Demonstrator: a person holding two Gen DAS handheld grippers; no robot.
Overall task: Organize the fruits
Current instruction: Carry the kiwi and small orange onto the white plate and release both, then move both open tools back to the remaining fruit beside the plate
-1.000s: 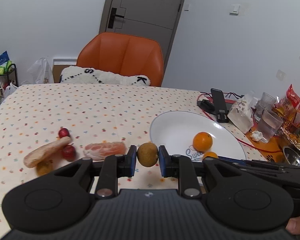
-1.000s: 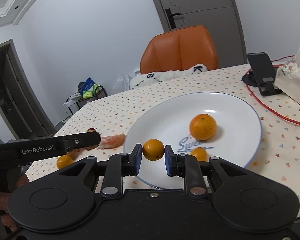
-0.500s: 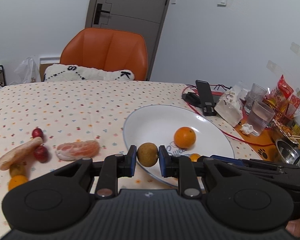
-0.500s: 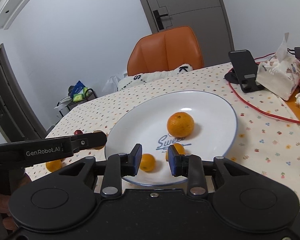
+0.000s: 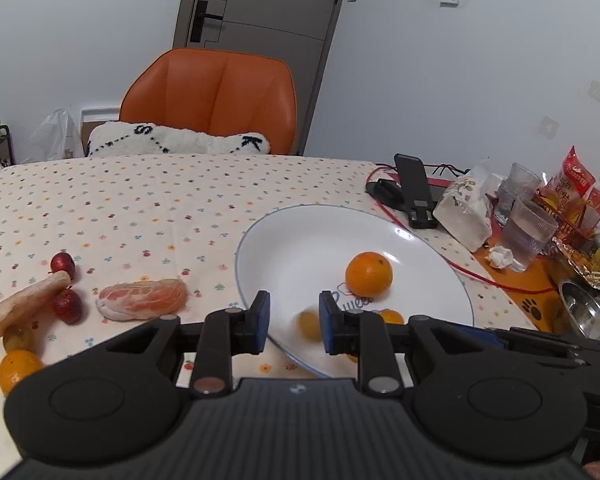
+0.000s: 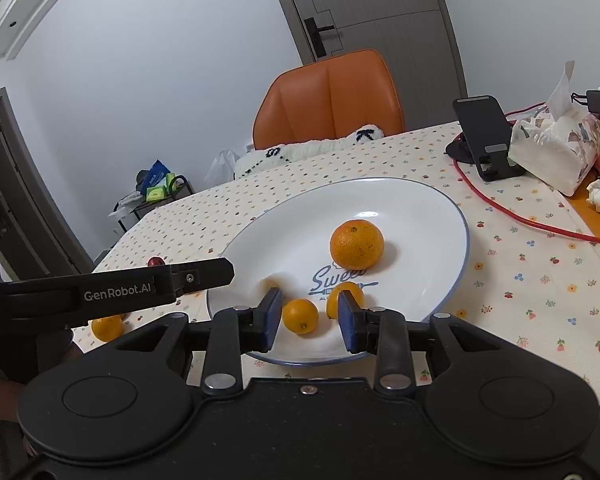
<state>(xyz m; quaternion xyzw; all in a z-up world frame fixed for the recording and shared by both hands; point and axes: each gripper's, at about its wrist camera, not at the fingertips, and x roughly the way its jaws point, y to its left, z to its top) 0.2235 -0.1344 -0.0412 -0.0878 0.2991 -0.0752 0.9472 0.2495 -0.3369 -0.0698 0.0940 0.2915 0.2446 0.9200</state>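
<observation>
A white plate (image 5: pixel 284 248) (image 6: pixel 432 216) holds a large orange (image 5: pixel 369 274) (image 6: pixel 357 244) and two small oranges (image 6: pixel 300 316) (image 6: pixel 346 294). My left gripper (image 5: pixel 294 320) is open over the plate's near rim, and a blurred brownish round fruit (image 5: pixel 309 325) shows between its fingers, free of both pads. My right gripper (image 6: pixel 309 316) is open too, low over the plate, with one small orange lying between its fingers, untouched. On the cloth to the left lie a peeled citrus segment (image 5: pixel 142 304), two red fruits (image 5: pixel 63 263), a pale long piece (image 5: pixel 24 308) and an orange (image 5: pixel 18 372).
A black phone stand (image 5: pixel 414 192), a red cable (image 5: pixel 500 284), a tissue pack (image 5: pixel 464 216), plastic cups (image 5: pixel 528 232) and snack bags crowd the table's right side. An orange chair (image 5: pixel 212 96) with a white cushion stands behind. The left gripper's arm (image 6: pixel 140 288) crosses the right wrist view.
My left gripper has opened and let go of the brownish fruit over the plate. My right gripper let go of the small orange earlier, and it now lies on the plate.
</observation>
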